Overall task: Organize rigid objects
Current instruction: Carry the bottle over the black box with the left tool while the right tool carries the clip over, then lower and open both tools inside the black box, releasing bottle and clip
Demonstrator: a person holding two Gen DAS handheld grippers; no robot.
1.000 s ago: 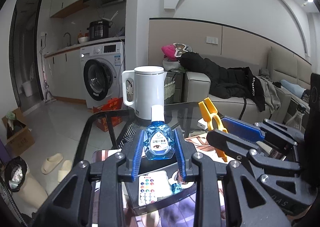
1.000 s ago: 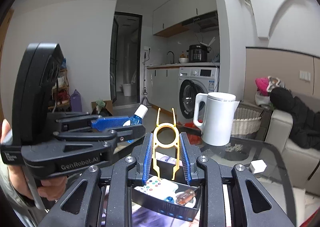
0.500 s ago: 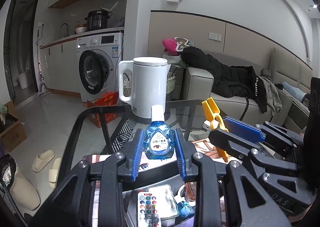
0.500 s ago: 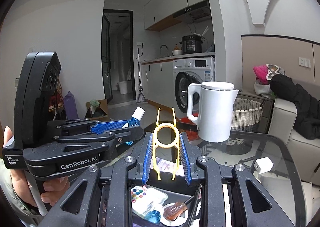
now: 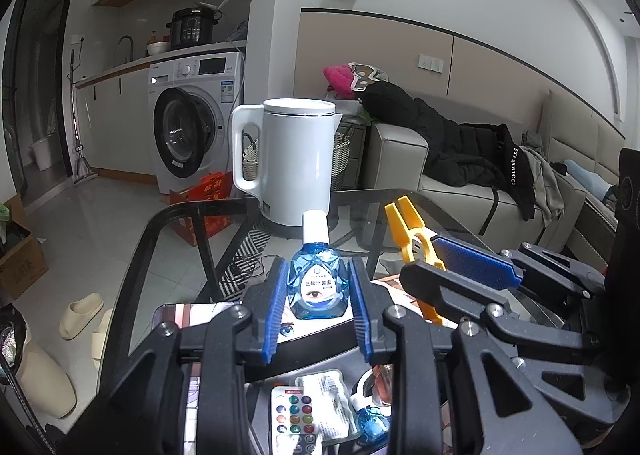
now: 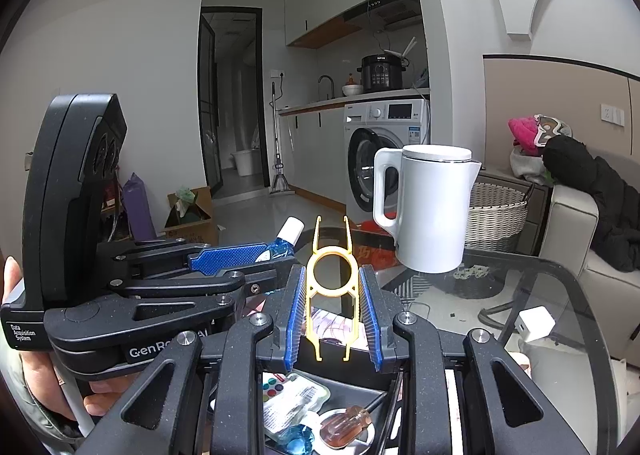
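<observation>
Both wrist views look closely along their claws, sharing the white kettle (image 5: 298,159) ahead.

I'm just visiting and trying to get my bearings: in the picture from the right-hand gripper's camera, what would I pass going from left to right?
Left gripper holding a blue bottle → yellow clip → white kettle → wicker basket → black coat on the sofa.

Remote control (image 5: 294,425) cut off below
</observation>
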